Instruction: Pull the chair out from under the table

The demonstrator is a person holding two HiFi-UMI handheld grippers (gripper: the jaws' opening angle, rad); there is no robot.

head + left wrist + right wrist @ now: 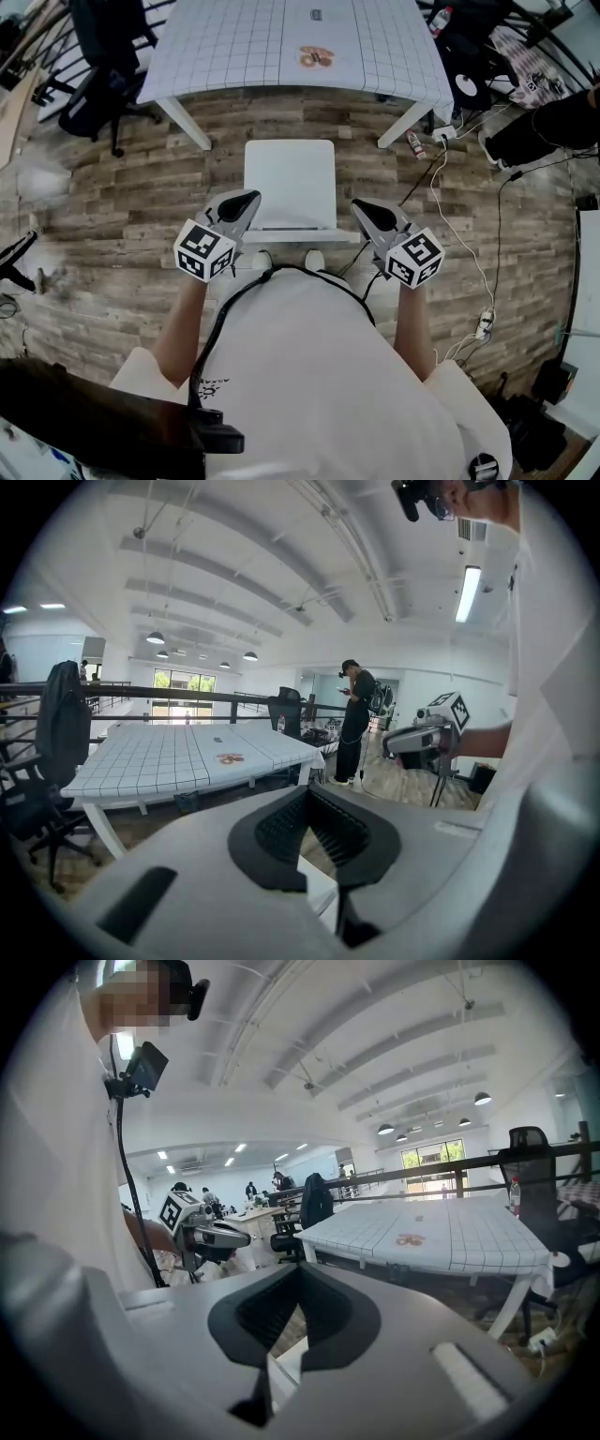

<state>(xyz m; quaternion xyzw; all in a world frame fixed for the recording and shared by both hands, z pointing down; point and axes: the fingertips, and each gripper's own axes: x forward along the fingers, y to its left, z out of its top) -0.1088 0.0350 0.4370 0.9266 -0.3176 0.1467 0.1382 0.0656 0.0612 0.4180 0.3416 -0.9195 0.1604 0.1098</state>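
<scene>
The white chair [289, 183] stands on the wood floor in front of the white gridded table [234, 47], its seat outside the table's edge and its back toward me. My left gripper [246, 202] is at the back's left corner and my right gripper [364, 210] at its right corner. Both are shut with nothing between the pads. In the left gripper view the left gripper [317, 841] has its pads together, with a bit of the chair [319, 892] below. The right gripper view shows the right gripper [292, 1321] the same way, above the chair [289, 1359].
A black office chair [103, 66] stands at the table's left. Cables and a power strip [483, 323] lie on the floor at the right, and a bottle [413, 143] lies by the right table leg. A small orange item [316, 56] rests on the table. A person [354, 719] stands far off.
</scene>
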